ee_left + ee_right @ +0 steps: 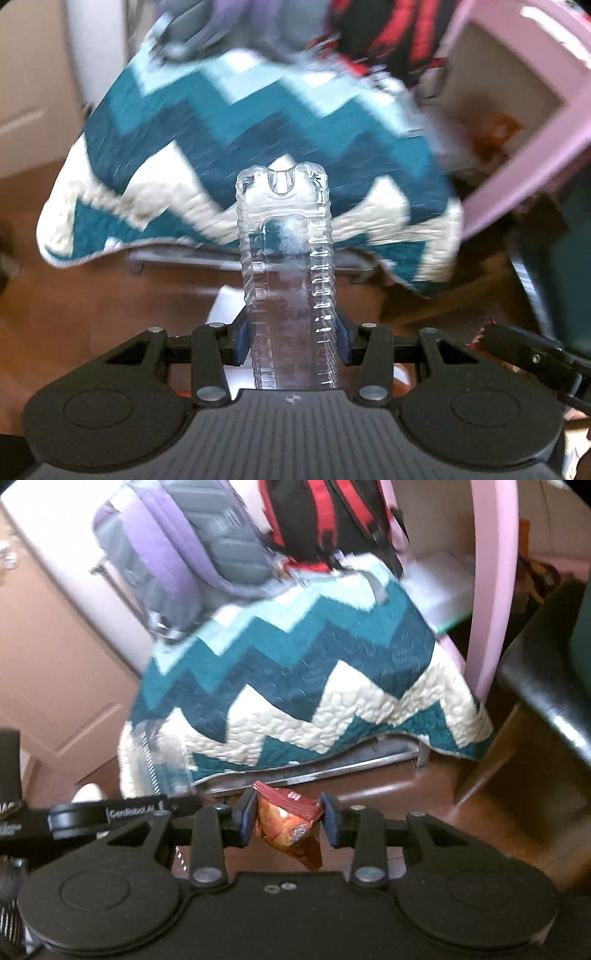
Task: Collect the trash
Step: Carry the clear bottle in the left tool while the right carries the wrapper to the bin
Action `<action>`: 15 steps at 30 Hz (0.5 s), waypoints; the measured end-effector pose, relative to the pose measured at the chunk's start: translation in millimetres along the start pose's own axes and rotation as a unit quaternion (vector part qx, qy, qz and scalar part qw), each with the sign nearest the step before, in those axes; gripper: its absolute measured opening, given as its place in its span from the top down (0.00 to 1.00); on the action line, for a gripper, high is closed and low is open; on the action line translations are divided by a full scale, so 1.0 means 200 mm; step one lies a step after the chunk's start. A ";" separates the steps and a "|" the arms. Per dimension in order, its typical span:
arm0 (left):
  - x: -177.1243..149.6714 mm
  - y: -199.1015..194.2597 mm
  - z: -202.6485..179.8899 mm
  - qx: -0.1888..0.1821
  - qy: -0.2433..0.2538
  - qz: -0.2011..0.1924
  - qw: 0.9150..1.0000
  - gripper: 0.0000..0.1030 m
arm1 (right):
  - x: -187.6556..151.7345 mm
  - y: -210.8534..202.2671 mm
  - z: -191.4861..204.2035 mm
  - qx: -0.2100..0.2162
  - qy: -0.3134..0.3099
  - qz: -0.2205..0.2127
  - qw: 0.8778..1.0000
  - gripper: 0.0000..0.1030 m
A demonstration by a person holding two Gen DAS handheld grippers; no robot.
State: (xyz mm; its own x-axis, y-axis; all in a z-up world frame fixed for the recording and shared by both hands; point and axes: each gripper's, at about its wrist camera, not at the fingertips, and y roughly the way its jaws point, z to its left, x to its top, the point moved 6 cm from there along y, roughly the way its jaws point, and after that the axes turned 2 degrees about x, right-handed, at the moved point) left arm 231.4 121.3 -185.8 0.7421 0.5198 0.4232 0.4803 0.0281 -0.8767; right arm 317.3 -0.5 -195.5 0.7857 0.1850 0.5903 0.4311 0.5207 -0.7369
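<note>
Your left claw (pixel 291 341) is closed on a clear plastic bottle (pixel 286 266), which sticks straight forward from between the two blue pads with its bottom end pointing away from you. Your right claw (pixel 288 818) is closed on a crumpled snack wrapper (pixel 286 821), red and brown, pinched between its pads and hanging a little below them. So both pieces of trash are already off the floor and in your hands; I judge the picking step is finished for these two, and the step in hand is carrying them to a bin or bag. No bin shows clearly in either view, so you must first find it. In front of you is a bed covered with a zigzag quilt (pixel 295 672) in teal, blue and cream, with a purple backpack (pixel 170 554) and a red and black backpack (pixel 325 517) lying on it, and a pink shelf (pixel 517 110) stands to the right. The wooden floor (pixel 369 786) under the bed edge shows no other trash that I can be sure of. Both pictures are blurred. For the next move, keep both claws pressed firmly, because the bottle is smooth and long and may swing or slip, and the wrapper is thin and held only by a small part. Release each one only when it is above the bin opening.
</note>
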 end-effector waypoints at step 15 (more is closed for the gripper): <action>0.23 -0.76 -0.86 -0.097 0.167 -0.124 0.973 0.58 | 0.34 -1.02 -0.22 -0.038 -0.067 -0.135 0.988 0.66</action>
State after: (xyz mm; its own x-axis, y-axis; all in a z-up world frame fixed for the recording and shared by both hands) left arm 273.6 -4.7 5.6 0.6866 0.2110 0.6957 0.7197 -0.0617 -0.6916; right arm 302.2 -131.5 -20.4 0.5731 0.1599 0.8037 0.6535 0.5027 -0.5660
